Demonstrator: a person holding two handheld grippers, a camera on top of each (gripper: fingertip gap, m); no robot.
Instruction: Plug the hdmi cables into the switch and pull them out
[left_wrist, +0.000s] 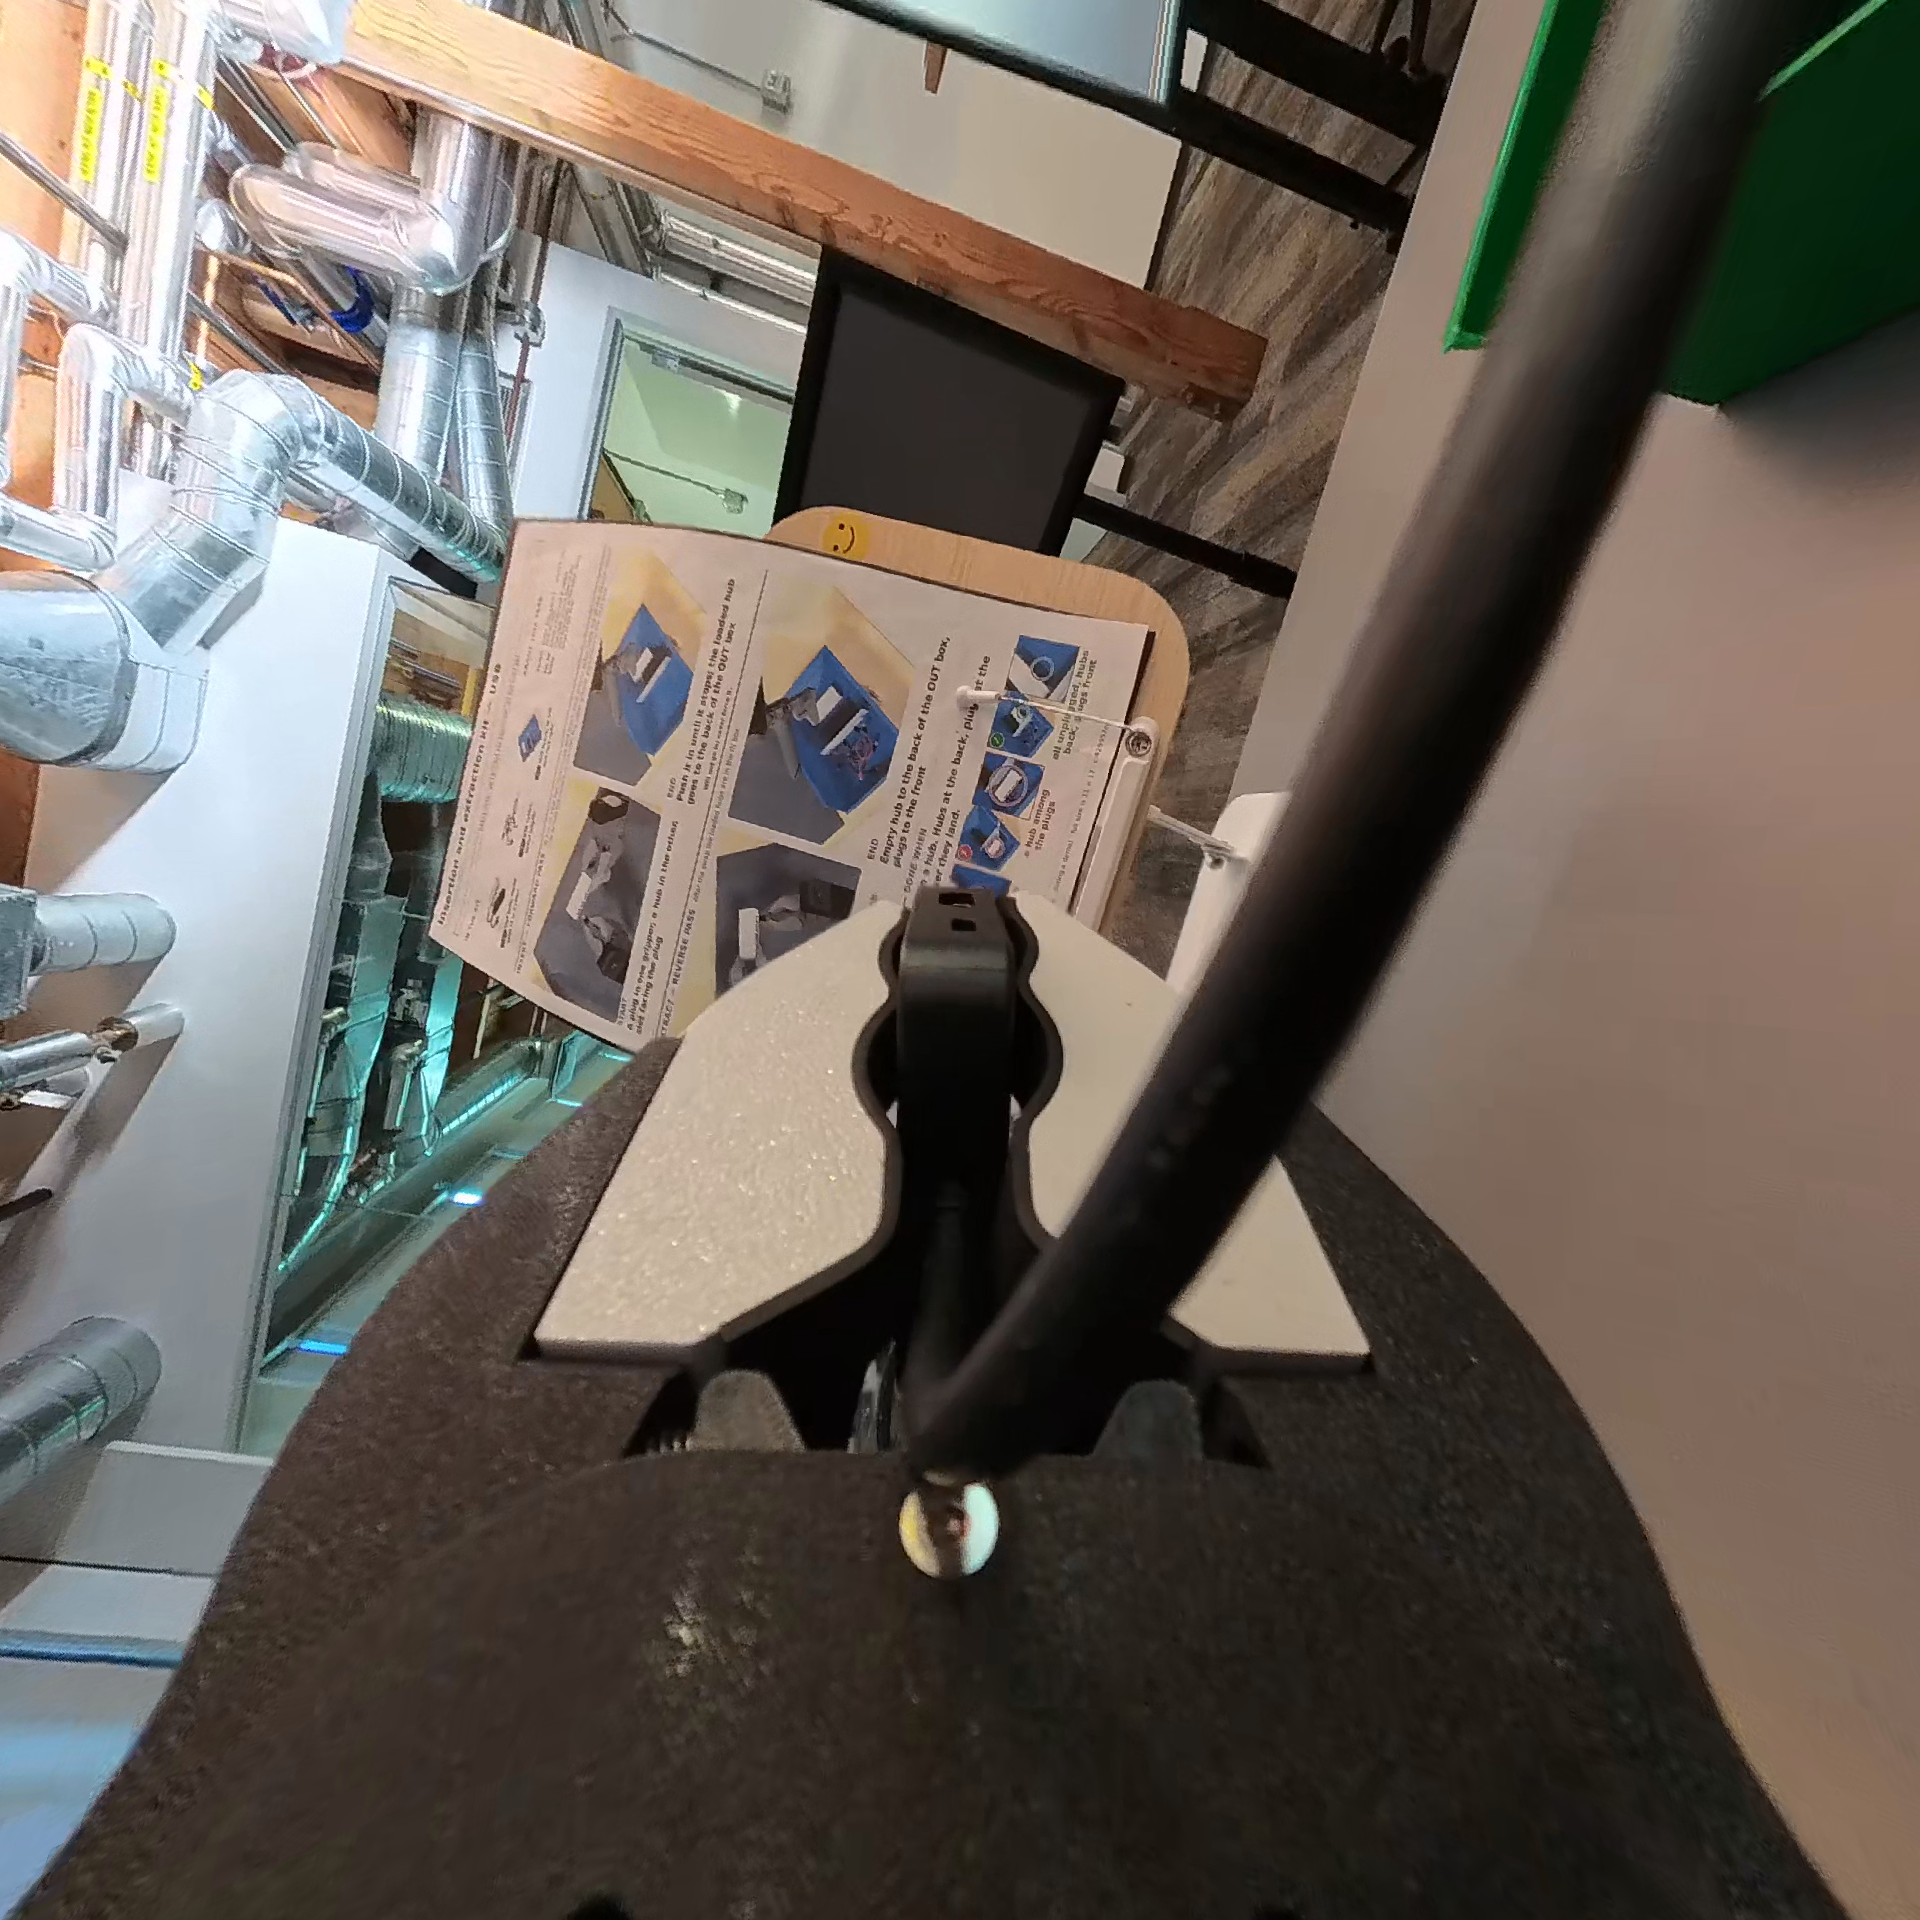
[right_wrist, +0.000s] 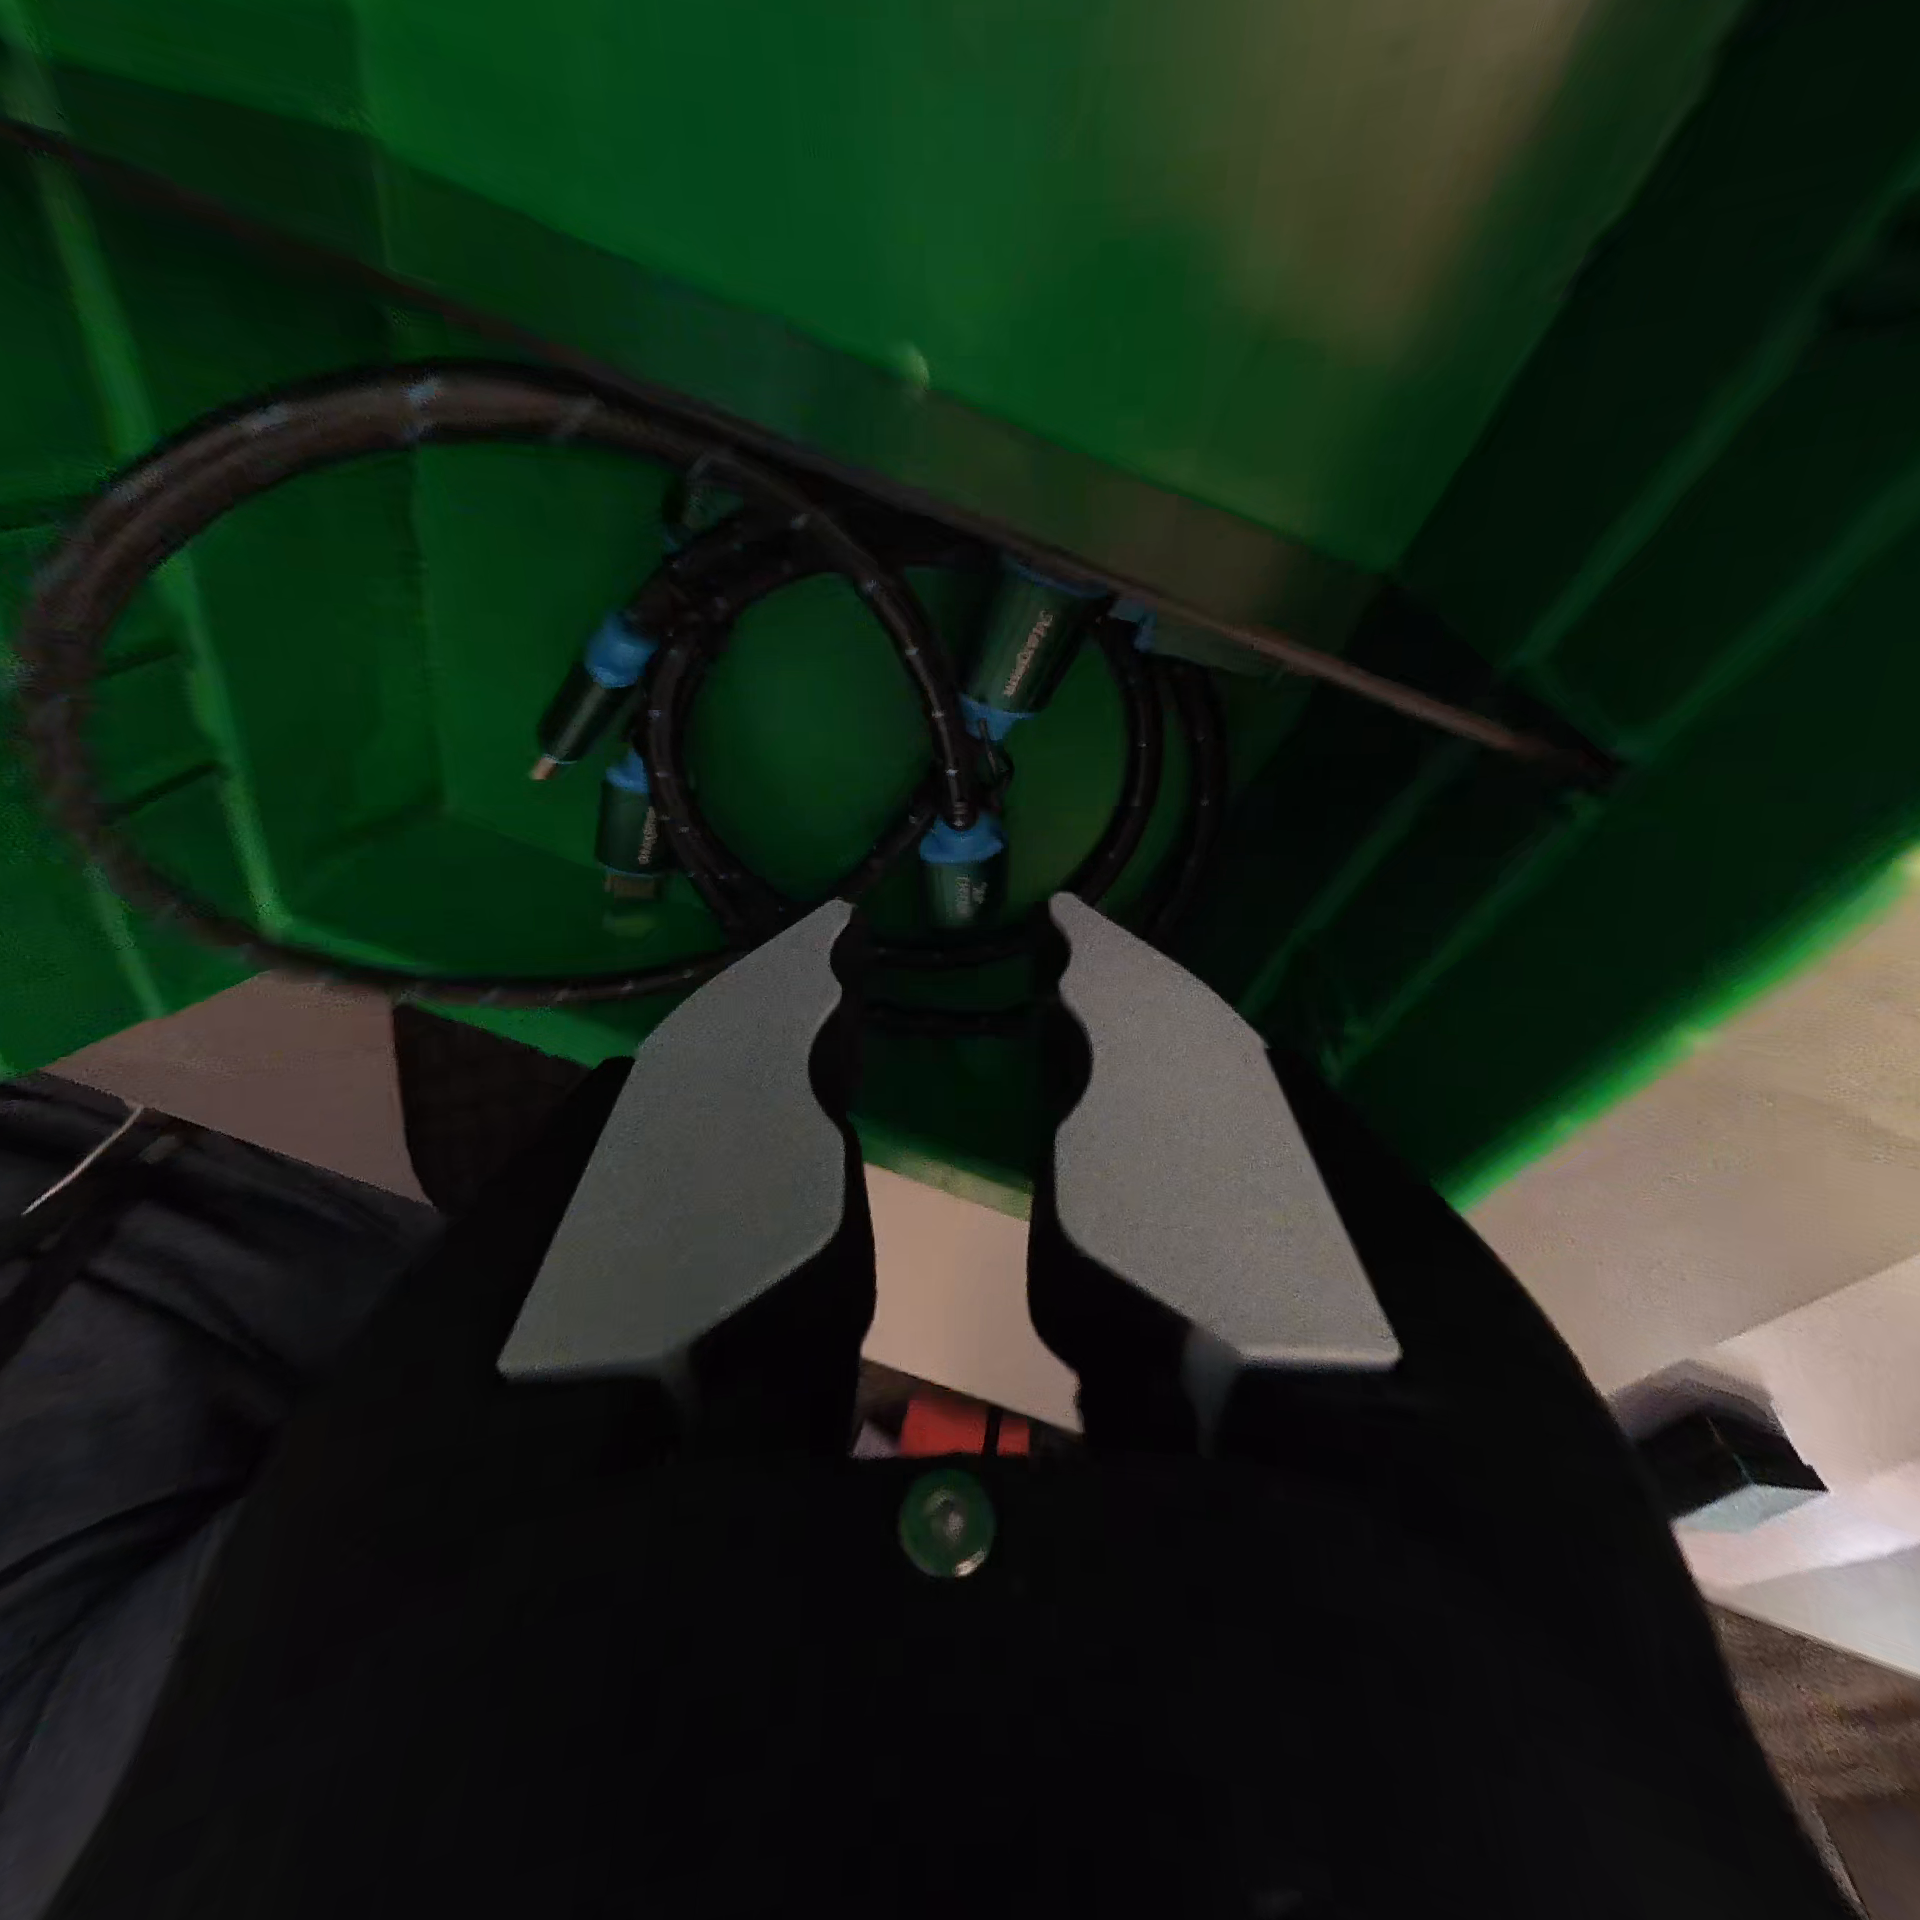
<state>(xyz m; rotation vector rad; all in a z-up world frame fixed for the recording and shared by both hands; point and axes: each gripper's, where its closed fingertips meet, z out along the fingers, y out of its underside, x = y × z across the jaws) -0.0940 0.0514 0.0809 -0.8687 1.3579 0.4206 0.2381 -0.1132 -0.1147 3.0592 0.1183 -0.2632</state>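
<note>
In the left wrist view my left gripper (left_wrist: 956, 920) is shut on a black HDMI plug (left_wrist: 954, 982), which stands between the pale fingers. Its thick black cable (left_wrist: 1455, 582) runs back over the gripper and arcs up to the right. In the right wrist view my right gripper (right_wrist: 945, 914) is open and empty, just above a green bin (right_wrist: 1039, 260). Coiled braided black HDMI cables (right_wrist: 125, 582) lie in the bin, with several dark plugs with blue collars. One plug (right_wrist: 961, 873) lies right ahead of the fingertips, another (right_wrist: 1023, 655) farther back. No switch is in view.
A printed instruction sheet (left_wrist: 790, 769) hangs on a wooden board (left_wrist: 1164, 665) ahead of the left gripper. A grey surface (left_wrist: 1662, 1039) and a green bin (left_wrist: 1808, 208) are to the right. Dark fabric (right_wrist: 156, 1351) lies at the right view's lower left. The right view is blurred.
</note>
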